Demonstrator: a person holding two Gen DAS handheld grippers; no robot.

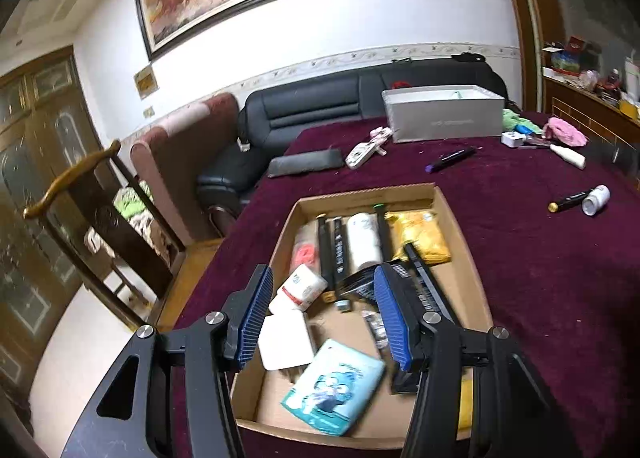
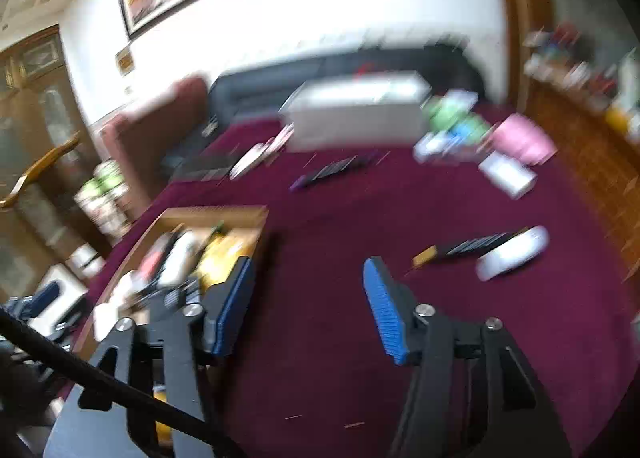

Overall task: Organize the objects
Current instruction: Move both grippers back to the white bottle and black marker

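Over a maroon-draped table, the right gripper point(image 2: 310, 304) hangs with jaws parted and nothing between them, the black marker point(image 2: 466, 248) and white bottle point(image 2: 514, 252) lying touching at about two o'clock — their long axes running from lower left to upper right. The left gripper point(image 1: 322, 312), also parted and empty, hovers over the filled cardboard tray point(image 1: 466, 246) — judged farther from that pair.

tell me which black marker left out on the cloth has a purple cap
The marker lying near the grey box at the far side. Its near end is purple, while the other loose marker, beside the white bottle, has a gold end.
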